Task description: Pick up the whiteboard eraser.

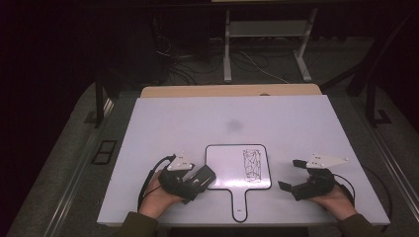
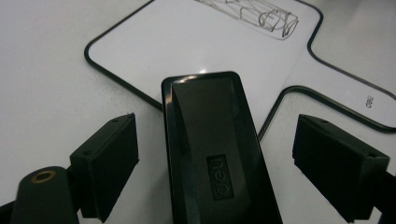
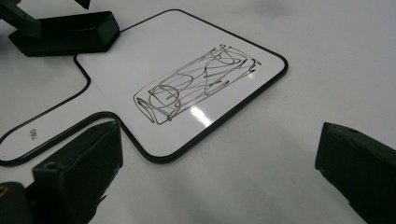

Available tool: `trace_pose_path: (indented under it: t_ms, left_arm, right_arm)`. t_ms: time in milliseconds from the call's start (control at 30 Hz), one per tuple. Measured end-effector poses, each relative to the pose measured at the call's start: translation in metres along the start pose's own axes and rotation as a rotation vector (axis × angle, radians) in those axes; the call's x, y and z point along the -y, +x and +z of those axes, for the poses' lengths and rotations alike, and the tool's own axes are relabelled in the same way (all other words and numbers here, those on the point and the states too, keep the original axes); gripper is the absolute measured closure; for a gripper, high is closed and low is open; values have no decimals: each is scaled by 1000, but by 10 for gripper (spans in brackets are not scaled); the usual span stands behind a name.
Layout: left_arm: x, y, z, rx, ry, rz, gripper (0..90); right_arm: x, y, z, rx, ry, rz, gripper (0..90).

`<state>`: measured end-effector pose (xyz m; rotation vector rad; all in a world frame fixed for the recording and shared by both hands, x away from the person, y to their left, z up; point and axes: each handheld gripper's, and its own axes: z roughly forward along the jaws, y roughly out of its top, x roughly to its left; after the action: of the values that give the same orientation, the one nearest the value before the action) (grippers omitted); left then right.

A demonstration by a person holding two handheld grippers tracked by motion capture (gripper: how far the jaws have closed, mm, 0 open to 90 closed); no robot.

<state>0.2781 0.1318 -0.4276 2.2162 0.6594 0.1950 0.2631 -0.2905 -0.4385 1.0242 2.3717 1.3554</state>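
Observation:
A small paddle-shaped whiteboard [image 1: 227,168] with a black rim lies at the near middle of the table, its handle toward me. A black scribble [image 1: 253,164] covers its right side. A black eraser [image 1: 203,177] rests at the board's left edge. My left gripper [image 1: 195,182] straddles it. In the left gripper view the eraser [image 2: 215,154] lies between the two pads [image 2: 105,168] with a gap on each side, so the gripper [image 2: 219,158] is open. My right gripper [image 1: 291,174] hovers right of the board, open and empty [image 3: 219,163]. The right gripper view shows the scribble [image 3: 196,84] and eraser [image 3: 65,32].
The white tabletop [image 1: 197,123] stretches bare behind the board, with a wooden strip [image 1: 232,91] along its far edge. Beyond it are a desk's white legs [image 1: 227,49] and cables [image 1: 188,69] on the floor. Dark frame posts stand at both sides.

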Motion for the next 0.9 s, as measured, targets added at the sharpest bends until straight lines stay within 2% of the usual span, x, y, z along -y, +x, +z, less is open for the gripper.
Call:
trace_pose_path:
  t_ms: [100,400,900]
  left_arm:
    - [1,-1,1,-11,33,5,137]
    - [4,-3,5,-21,89,4,191]
    - [5,-5,8,-31,135,4,315]
  right_arm:
    - [0,0,0,1,2,-1,0]
    - [0,0,0,0,4,2,0]
    - [0,0,1,0,4,-2,0]
